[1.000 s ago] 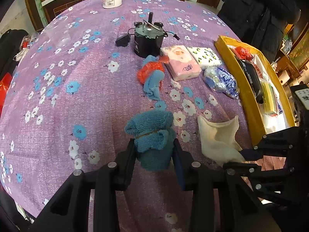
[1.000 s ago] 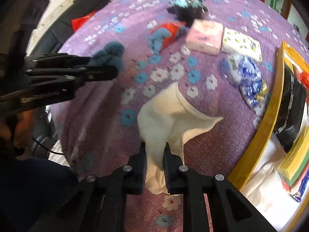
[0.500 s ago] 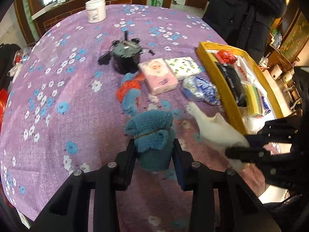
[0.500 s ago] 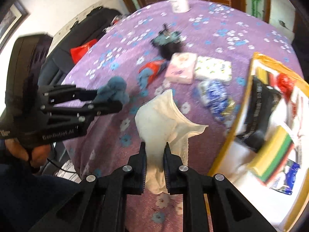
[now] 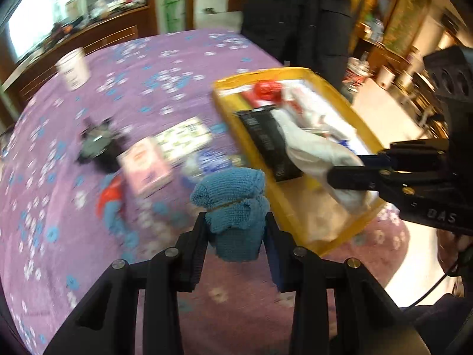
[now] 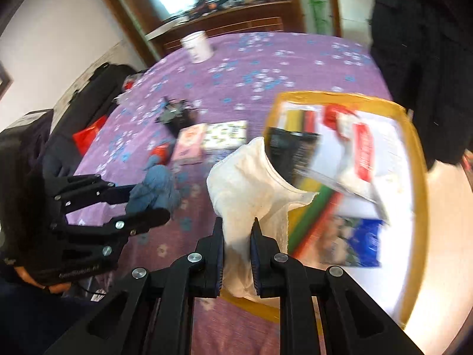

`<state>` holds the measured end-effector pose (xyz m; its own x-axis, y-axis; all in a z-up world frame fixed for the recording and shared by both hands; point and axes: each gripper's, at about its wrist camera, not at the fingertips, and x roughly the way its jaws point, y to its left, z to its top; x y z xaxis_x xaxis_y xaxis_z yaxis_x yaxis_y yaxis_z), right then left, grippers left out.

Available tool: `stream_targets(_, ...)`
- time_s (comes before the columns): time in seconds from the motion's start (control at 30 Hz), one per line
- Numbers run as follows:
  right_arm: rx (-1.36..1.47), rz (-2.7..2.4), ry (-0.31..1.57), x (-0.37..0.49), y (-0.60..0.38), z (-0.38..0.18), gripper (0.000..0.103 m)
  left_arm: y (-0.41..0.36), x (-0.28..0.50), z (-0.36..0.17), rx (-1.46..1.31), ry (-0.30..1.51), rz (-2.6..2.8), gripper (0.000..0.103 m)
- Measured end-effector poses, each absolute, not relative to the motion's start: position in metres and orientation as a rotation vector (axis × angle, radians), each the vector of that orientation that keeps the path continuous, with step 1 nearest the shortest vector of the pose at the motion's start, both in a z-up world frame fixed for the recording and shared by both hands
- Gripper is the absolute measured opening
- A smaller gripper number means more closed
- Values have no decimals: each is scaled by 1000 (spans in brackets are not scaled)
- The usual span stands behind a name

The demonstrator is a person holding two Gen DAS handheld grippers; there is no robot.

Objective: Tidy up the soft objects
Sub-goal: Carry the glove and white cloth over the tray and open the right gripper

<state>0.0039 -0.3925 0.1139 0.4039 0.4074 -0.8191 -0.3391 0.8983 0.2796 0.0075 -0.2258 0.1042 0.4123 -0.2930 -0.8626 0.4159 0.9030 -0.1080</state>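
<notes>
Hand-held grippers (image 5: 236, 230) (image 6: 237, 256) clamped: L blue knit (image 5: 233, 204), R cream cloth (image 6: 251, 189) (over tray (image 6: 419, 159)).

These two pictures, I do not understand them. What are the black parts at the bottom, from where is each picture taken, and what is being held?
There is no robot arm here. A person holds one pair of black tongs in each hand, and a small wide-angle camera on each pair looks forward along its two fingers. So one picture is the left tongs' view and the other the right tongs' view.

The left tongs are shut on a blue knitted cloth. The right tongs are shut on a white cloth, held over the near edge of a yellow tray that already has packets in it.

Below is a table with a purple flowered tablecloth. On it lie a pink packet, a green-patterned packet, a white jar and a dark device with wires.
</notes>
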Motion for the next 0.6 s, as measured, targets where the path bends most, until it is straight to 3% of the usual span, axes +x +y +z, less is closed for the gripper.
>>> stream_targets(0.6, 145, 233, 1156, 1, -474, 66, 17, -347, 19, 72, 274, 1080, -605, 35)
